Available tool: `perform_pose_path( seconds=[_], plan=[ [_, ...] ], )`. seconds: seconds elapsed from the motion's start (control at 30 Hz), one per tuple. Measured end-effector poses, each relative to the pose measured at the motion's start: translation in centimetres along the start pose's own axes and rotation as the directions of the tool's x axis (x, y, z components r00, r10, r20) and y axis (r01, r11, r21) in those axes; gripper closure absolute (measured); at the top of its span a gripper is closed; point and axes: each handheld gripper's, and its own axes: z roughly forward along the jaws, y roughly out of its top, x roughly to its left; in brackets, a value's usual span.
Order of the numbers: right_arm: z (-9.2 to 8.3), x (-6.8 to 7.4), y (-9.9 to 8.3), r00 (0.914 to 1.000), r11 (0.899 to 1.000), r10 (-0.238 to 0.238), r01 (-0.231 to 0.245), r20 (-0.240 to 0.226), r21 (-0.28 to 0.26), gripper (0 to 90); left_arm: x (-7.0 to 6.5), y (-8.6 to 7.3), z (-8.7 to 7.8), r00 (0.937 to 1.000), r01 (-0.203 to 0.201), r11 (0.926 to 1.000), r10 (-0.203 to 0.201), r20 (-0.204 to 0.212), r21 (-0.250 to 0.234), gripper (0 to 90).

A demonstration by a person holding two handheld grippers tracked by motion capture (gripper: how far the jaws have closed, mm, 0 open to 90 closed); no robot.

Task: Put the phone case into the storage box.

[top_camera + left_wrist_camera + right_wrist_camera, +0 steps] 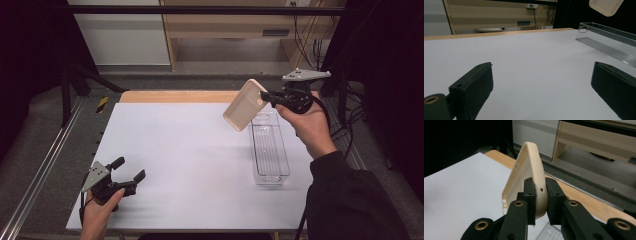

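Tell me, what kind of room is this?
Probably a lab or workshop set up for recording. A person works hand-held grippers at a white table between black curtains, with a metal rail alongside and loose cables under a wooden bench.

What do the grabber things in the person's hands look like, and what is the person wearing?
Each gripper, left gripper and right gripper, is black with two flat, blocky jaws, brass-coloured rings at the joints and a grey three-cornered plate on top. A black cable trails from the right one. The right arm wears a black sleeve.
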Motion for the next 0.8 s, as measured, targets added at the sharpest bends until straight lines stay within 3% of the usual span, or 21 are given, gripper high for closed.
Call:
perform_pose_path(
  seconds=[0.27, 0.8],
  plan=[
    [-1.8, -2.2, -0.1, 0.9988, 0.999, 0.025, -0.024, 0.043, -0.024, 79.8, 0.1, -0.1, 0.1, 1.0, 0.006, 1.0, -0.006, 0.006, 0.003, 3.6],
    [-3.6, -6.3, -1.8, 0.9908, 0.998, 0.056, -0.055, 0.123, -0.014, 79.8, 0.1, -0.2, 0.2, 0.9996, 0.01, 0.9999, -0.01, 0.026, 0.0, 3.6]
  ],
)
